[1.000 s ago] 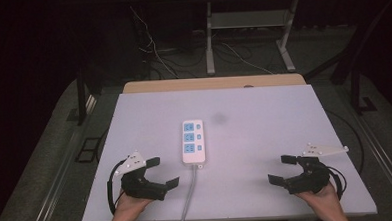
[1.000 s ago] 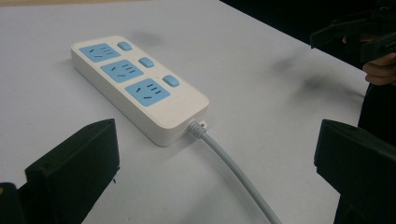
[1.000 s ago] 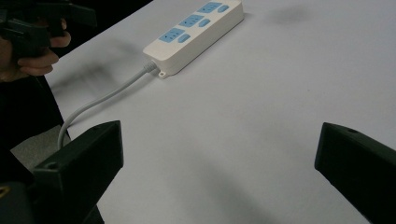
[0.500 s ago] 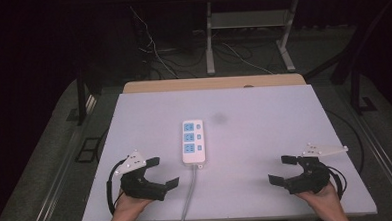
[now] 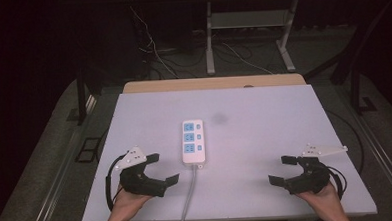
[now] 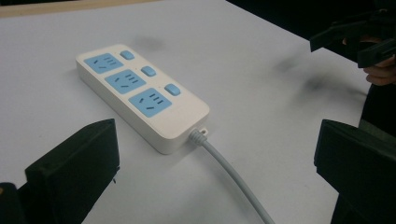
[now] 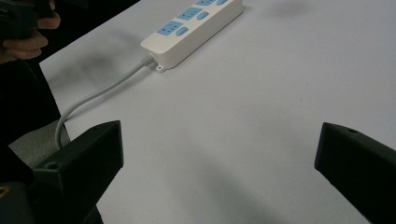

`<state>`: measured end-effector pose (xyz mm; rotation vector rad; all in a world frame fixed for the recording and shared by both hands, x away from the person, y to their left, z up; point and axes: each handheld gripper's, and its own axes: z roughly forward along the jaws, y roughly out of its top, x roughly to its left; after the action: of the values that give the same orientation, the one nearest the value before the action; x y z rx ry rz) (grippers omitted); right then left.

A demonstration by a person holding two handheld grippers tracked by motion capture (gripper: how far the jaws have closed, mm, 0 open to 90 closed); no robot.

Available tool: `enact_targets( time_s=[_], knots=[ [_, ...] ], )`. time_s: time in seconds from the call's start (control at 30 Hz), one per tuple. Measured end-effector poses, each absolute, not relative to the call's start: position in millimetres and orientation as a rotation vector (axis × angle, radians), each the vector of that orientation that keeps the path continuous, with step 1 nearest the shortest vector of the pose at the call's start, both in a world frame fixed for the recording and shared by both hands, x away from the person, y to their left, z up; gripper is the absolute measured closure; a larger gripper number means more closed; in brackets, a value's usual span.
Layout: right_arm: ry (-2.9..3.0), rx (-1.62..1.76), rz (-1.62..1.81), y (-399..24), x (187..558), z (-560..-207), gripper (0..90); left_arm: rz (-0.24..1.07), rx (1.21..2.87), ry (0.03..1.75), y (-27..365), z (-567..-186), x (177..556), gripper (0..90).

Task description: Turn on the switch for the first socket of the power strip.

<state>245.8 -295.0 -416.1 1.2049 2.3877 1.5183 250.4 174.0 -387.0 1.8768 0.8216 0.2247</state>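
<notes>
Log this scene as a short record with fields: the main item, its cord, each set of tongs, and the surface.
item: white plastic power strip with three blue sockets and three blue switches, lying flat at mid-table
cord: grey cable running from the strip's near end off the table's near edge
left tongs: open, empty, near the table's near-left edge, beside the strip, apart from it
right tongs: open, empty, near the near-right edge, farther from the strip
surface: white rectangular table
contact: none
</notes>
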Motion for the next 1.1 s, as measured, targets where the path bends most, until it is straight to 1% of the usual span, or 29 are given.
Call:
enact_targets(
  time_s=[1.1],
  knots=[
    [2.395,1.204,1.497,-295.0,246.0,-416.7,0.7,0.19,2.033,0.753,147.4,-359.4,294.5,0.0]
  ],
)
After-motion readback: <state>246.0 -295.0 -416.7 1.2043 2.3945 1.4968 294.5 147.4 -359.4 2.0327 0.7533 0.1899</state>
